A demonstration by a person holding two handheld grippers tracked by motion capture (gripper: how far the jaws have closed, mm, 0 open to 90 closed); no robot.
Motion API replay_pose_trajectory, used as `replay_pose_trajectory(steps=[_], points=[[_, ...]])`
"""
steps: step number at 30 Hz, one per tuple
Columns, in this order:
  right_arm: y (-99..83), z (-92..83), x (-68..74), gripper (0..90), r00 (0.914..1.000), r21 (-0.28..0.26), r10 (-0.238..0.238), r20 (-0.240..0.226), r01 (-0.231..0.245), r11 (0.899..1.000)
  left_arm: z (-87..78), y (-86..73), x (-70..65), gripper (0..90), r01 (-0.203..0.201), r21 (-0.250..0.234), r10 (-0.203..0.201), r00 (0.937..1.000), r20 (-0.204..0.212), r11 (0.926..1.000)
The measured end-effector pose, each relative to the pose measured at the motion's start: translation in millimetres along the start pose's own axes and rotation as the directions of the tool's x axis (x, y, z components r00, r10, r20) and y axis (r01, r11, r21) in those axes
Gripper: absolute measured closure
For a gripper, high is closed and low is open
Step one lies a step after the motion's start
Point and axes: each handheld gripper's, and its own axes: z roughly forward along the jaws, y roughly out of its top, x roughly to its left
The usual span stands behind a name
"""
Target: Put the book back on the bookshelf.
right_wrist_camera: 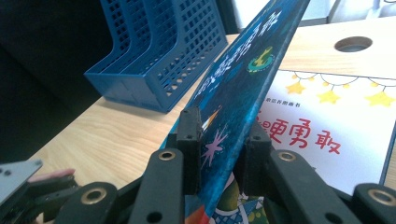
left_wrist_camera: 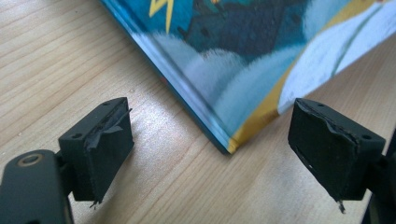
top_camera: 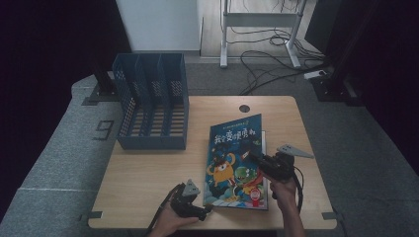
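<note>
A pale wooden table [top_camera: 148, 168] holds a blue file rack [top_camera: 152, 101] at ten o'clock and a picture book [top_camera: 237, 163] right of centre. The right gripper [right_wrist_camera: 219, 140] has clamped the book's front cover, lifted at an angle. The left gripper [left_wrist_camera: 210, 140] waits wide open at the book's six-o'clock corner. Best to pin that corner gently so the book won't slide.
</note>
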Motion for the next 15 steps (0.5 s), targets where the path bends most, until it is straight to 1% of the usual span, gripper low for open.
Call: replay_pose_trajectory(steps=[4,9,11,12,13,14,15], points=[[-0.2,-0.8,0.2,73.7,0.9999,-0.014,0.009,0.006,-0.009,1.000,2.4,0.5,-1.5,13.5,-0.002,0.001,0.002,0.9998,-0.020,1.0000],[-0.1,-2.2,3.9,73.7,0.9999,-0.030,-0.014,-0.001,0.014,0.999,3.9,0.6,-2.1,13.1,-0.003,-0.006,0.003,0.9994,-0.035,1.0000],[0.5,-4.0,9.7,73.8,0.9984,-0.060,-0.056,-0.012,0.055,0.997,4.2,1.1,-0.9,13.2,0.001,-0.008,-0.001,0.9994,-0.034,1.0000],[0.5,-4.0,9.7,73.8,0.9984,-0.060,-0.056,-0.012,0.055,0.997,4.2,1.1,-0.9,13.2,0.001,-0.008,-0.001,0.9994,-0.034,1.0000],[1.2,-5.8,14.8,73.8,0.9959,-0.079,-0.088,-0.021,0.086,0.993,4.2,1.4,0.1,13.1,0.003,-0.008,-0.003,0.9993,-0.036,1.0000],[1.2,-5.8,14.8,73.8,0.9959,-0.079,-0.088,-0.021,0.086,0.993,4.2,1.4,0.1,13.1,0.003,-0.008,-0.003,0.9993,-0.036,1.0000],[1.8,-7.2,19.7,73.8,0.9924,-0.096,-0.121,-0.023,0.118,0.988,4.1,1.7,1.2,13.1,0.006,-0.009,-0.006,0.9994,-0.033,0.9999]])
